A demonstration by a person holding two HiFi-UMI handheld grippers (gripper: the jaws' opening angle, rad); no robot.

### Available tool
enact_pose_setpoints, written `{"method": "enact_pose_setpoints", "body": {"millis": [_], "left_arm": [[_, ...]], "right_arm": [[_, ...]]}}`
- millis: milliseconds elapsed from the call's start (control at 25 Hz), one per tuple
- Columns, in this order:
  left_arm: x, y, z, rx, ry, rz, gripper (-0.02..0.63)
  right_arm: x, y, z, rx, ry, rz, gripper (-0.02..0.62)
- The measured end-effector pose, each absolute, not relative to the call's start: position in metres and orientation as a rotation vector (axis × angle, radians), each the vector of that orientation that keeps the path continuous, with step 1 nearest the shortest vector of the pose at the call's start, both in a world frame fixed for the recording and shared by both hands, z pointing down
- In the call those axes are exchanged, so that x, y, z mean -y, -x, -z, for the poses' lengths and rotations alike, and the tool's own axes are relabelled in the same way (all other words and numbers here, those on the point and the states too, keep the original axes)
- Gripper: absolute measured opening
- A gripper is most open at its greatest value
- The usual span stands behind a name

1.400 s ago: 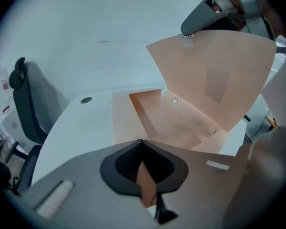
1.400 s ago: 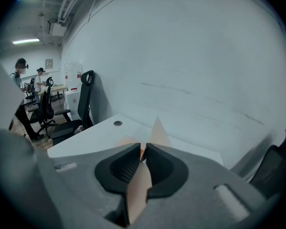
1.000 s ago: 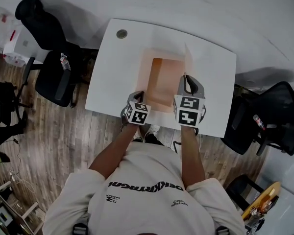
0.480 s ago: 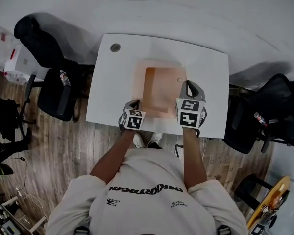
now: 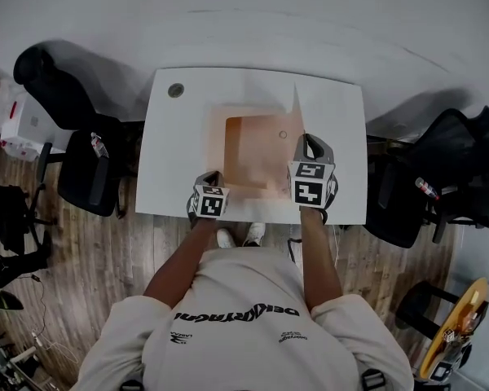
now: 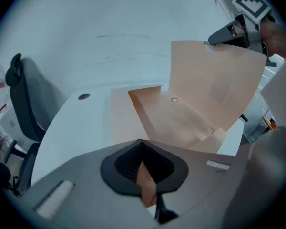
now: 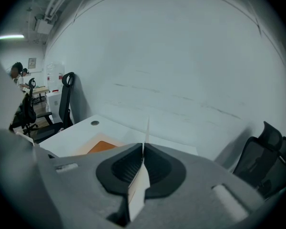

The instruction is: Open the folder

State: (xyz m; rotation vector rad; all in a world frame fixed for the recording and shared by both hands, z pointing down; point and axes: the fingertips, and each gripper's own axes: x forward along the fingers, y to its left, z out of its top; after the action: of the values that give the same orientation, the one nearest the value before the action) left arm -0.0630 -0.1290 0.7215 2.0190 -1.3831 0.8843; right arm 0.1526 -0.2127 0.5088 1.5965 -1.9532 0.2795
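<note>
A peach folder [image 5: 257, 153] lies on the white table [image 5: 334, 120], its cover [image 6: 214, 87] raised and standing nearly upright along the right side. My right gripper [image 5: 307, 139] grips the cover's near edge [image 7: 139, 190]; its jaws are closing, with the pads pressed on the sheet. My left gripper [image 5: 212, 176] is shut on the near left edge of the folder's lower sheet [image 6: 150, 192] and holds it to the table. Inside, a darker orange sheet [image 6: 181, 120] with a small round snap [image 6: 174, 100] shows. The right gripper [image 6: 229, 32] appears at the cover's top corner in the left gripper view.
A round cable hole [image 5: 176, 90] sits at the table's far left corner. Black office chairs stand to the left [image 5: 69, 120] and to the right [image 5: 440, 169] of the table. A white wall rises behind it, and wooden flooring [image 5: 81, 259] lies below.
The right gripper has drawn a little to the right with the cover, which now stands more upright than half a second ago. The left gripper has kept still on the folder's near edge.
</note>
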Motion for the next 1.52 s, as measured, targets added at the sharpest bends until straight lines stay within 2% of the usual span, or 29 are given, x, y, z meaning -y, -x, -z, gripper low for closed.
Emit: {"method": "enact_pose_setpoints", "body": {"millis": [1520], "left_arm": [[0.128, 0.060, -0.715, 1.351, -2.020, -0.886, -0.002]], "right_arm": [[0.214, -0.236, -0.536, 1.881, -1.548, -0.416, 0.015]]}}
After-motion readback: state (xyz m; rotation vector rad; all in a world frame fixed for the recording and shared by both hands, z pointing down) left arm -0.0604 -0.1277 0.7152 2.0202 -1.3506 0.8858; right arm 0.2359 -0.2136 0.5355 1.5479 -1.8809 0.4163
